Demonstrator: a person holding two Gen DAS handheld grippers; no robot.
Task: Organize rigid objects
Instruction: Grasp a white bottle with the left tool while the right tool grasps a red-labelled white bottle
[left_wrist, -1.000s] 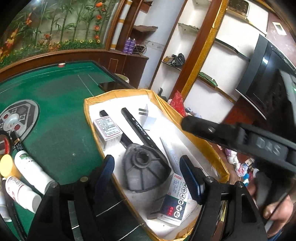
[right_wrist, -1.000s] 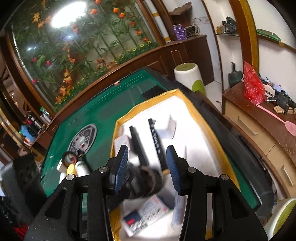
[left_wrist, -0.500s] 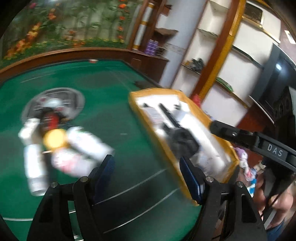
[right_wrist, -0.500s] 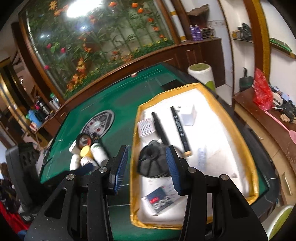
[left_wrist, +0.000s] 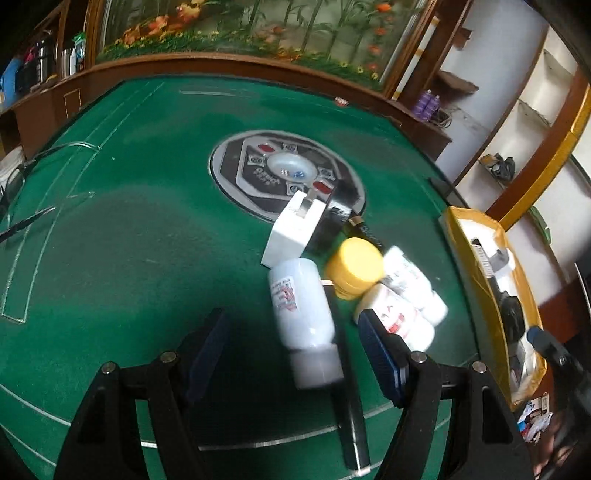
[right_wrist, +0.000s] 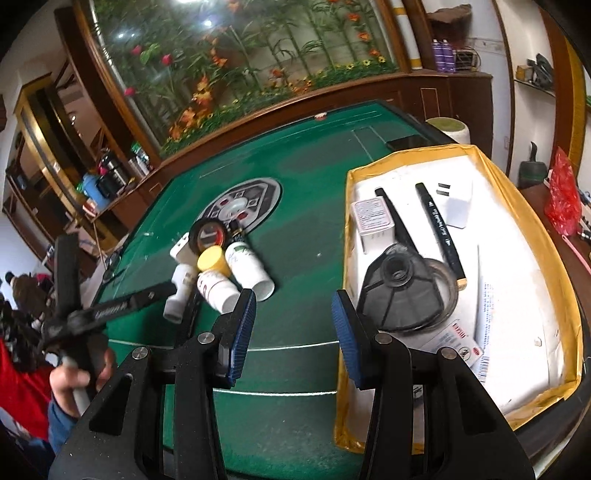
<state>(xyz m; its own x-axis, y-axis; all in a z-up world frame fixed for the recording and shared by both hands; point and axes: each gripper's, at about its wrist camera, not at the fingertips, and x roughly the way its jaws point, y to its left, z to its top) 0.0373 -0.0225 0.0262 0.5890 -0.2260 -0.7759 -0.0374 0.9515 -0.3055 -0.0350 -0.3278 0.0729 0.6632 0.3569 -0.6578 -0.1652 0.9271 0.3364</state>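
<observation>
Bottles (left_wrist: 306, 306) lay clustered on the green counter (left_wrist: 129, 240), left of the yellow box (right_wrist: 554, 295). Your left tongs (left_wrist: 291, 339) stood wide and empty, right at the nearest white bottle, whose long axis ran roughly along the tongs' line, cap toward you. Your right tongs (right_wrist: 291, 332) were narrower, also empty, nearer the box than the bottles. Left looked better placed.
</observation>
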